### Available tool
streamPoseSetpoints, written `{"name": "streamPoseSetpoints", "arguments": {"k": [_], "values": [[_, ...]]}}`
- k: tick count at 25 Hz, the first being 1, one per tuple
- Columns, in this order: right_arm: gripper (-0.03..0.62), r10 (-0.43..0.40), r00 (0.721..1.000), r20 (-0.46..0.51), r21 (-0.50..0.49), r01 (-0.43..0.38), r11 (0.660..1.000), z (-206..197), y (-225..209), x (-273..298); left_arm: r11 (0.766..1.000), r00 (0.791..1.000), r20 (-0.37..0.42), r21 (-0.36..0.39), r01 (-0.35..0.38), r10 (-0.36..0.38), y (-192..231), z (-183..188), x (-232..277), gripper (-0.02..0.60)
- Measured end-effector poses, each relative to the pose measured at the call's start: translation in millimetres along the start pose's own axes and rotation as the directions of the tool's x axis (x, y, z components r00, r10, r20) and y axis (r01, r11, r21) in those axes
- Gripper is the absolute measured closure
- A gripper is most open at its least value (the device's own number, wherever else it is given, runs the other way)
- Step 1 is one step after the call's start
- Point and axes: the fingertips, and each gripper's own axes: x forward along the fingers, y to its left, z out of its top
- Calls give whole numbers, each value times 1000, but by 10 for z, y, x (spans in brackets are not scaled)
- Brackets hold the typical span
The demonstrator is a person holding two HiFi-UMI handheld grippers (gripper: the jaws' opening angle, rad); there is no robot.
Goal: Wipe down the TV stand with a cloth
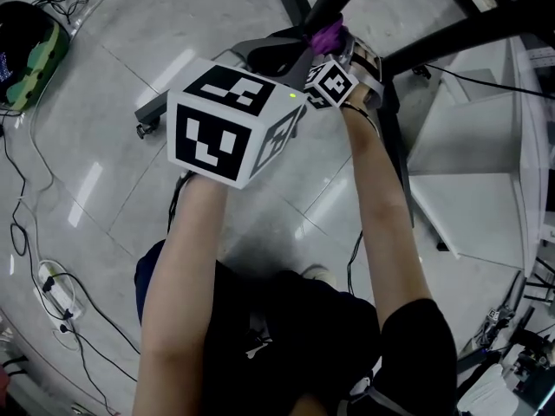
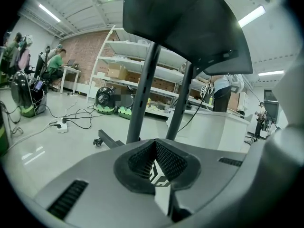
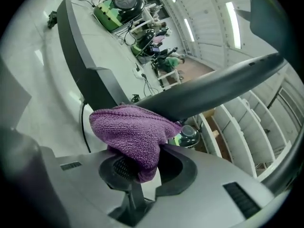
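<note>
My right gripper (image 3: 137,172) is clenched on a purple cloth (image 3: 130,134), pressing it against the TV stand's slanted black bar (image 3: 213,87). The cloth looks soft, light and floppy, so it is best pinched at a bunched fold. My left gripper (image 2: 156,167) has its jaws closed on nothing.

Purple ribbed cloth (image 3: 135,134), black TV stand (image 3: 209,91), black-and-white marker cubes (image 1: 230,124), glossy pale-grey floor (image 1: 95,128).
</note>
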Motion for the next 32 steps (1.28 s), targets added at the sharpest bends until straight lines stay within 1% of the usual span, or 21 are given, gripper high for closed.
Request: {"name": "streamPoseSetpoints", "arguments": {"k": [4,7,10,13,15,17,19,21,23,25,27,29,30,32], "values": [[508,28,999,-29,-140,-32,990,-57,55,-6,1000,1000,9,-3,1,-1,-103,12,4,575],[508,9,998,-58,-172,-19,985,-245,32,22,1000,1000,20,-6,-3,3,-160,20,-9,575],[508,16,993,-121,-131,-32,991,-536,4,41,1000,1000,8,15,-13,13,-210,-38,-19,575],[508,14,985,-172,-112,-34,993,-757,-34,14,1000,1000,0,-9,-23,23,-262,-103,-31,575],[508,9,984,-180,-69,-22,997,-842,-59,-13,999,1000,-10,-21,-28,28,-312,-150,-12,575],[507,3,988,-157,-9,-5,1000,-834,-110,-80,1000,999,-37,15,-24,24,-374,-195,53,575],[507,-37,994,-103,7,38,999,-740,-238,-208,997,998,-64,74,-12,16,-431,-192,153,575],[507,-97,995,-39,7,97,995,-654,-417,-358,993,997,-77,118,18,-9,-500,-150,262,575],[507,-159,987,12,34,158,987,-619,-659,-545,988,996,-74,139,59,-49,-568,-88,364,575],[507,-218,974,56,54,215,975,-608,-936,-762,984,995,-57,152,93,-85,-612,-24,452,575],[507,-275,956,104,58,270,961,-583,-1214,-975,980,993,-48,166,114,-107,-626,-22,537,575],[507,-333,932,143,91,323,942,-551,-1494,-1194,977,990,-48,162,137,-131,-636,-99,616,575],[507,-369,916,159,113,355,928,-523,-1649,-1313,977,988,-50,152,149,-143,-640,-155,645,575],[507,-462,868,183,120,446,887,-414,-2011,-1562,977,985,-55,132,167,-161,-627,-258,680,575]]}}
